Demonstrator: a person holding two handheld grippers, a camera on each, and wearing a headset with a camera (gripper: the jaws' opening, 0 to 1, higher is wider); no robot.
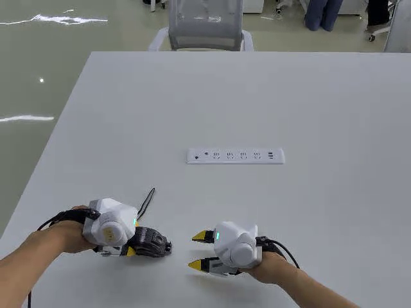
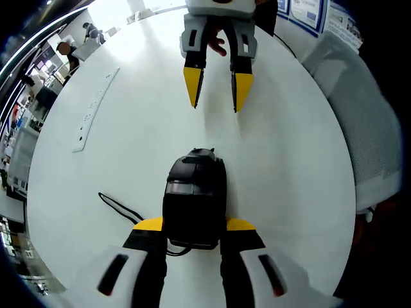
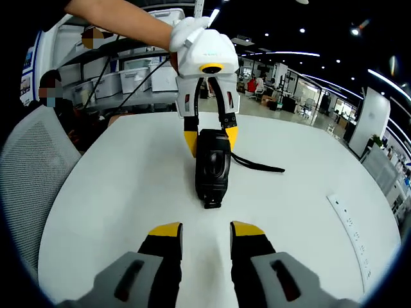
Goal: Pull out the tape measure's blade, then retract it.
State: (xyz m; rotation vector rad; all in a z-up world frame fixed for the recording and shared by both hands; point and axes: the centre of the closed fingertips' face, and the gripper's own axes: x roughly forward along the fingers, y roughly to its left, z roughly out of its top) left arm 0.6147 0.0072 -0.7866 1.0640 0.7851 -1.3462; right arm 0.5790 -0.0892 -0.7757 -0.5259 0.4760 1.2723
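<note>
White table point(image 1: 257, 102), left gripper point(image 2: 194, 224) gripping tape measure point(image 2: 194, 186), right gripper point(image 1: 193, 251) jaws apart

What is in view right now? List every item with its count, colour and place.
white rectangular table: one, white, under everything
white plastic power strip: one, white, lying flat mid-table, beyond both grippers
grey mesh office chair: one, grey, at the table's far edge
black plastic tape measure: one, black, on the near part of the table between the left gripper's jaws, blade not pulled out
thin black strap: one, black, trailing on the table from the tape measure
left gripper: one, white with yellow tips, shut on the tape measure
right gripper: one, white with yellow tips, open, facing the tape measure with a gap between them
person's hands: two, one holding each gripper
</note>
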